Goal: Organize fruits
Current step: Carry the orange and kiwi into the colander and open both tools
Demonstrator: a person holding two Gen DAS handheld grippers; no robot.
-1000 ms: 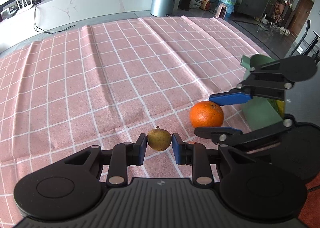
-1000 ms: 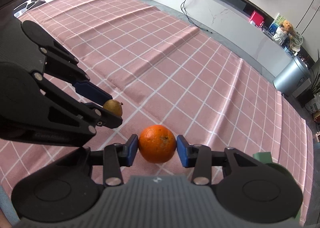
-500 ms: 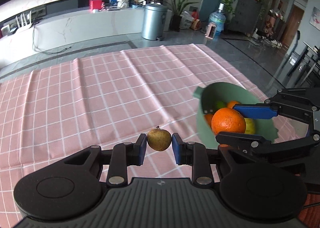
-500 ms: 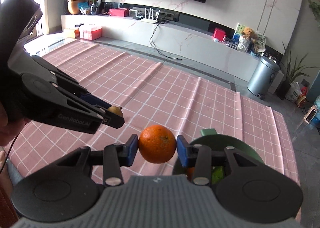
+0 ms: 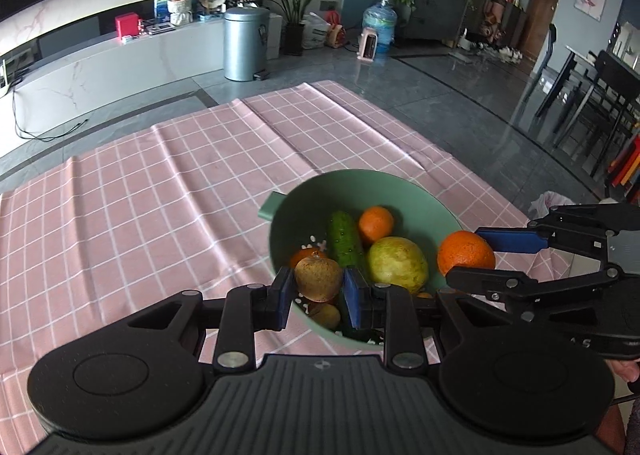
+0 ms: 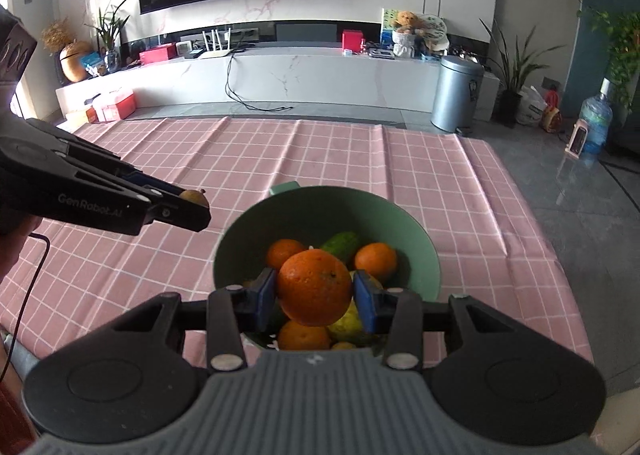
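Observation:
My left gripper [image 5: 318, 291] is shut on a small brown fruit [image 5: 319, 278], held above the near rim of a green bowl [image 5: 360, 187]. In the bowl lie a cucumber [image 5: 344, 241], small oranges [image 5: 376, 224] and a yellow-green pear [image 5: 397, 264]. My right gripper [image 6: 314, 297] is shut on a large orange [image 6: 314, 287] and hangs over the bowl [image 6: 416, 231]. In the left wrist view that orange [image 5: 466, 253] sits at the bowl's right rim. The left gripper [image 6: 192, 203] with the brown fruit [image 6: 194, 197] shows left of the bowl in the right wrist view.
A pink checked cloth [image 5: 160, 195] covers the table, whose right edge [image 5: 480, 175] drops to a grey tiled floor. Beyond the far edge [image 6: 280, 119] stand a white marble bench [image 6: 300, 71] and a metal bin [image 6: 456, 91]. A black cable [image 6: 24, 295] hangs at left.
Both grippers carried their fruit up and to the right, from over bare cloth to over the green bowl. The bowl's contents came into view. Both grips stayed shut.

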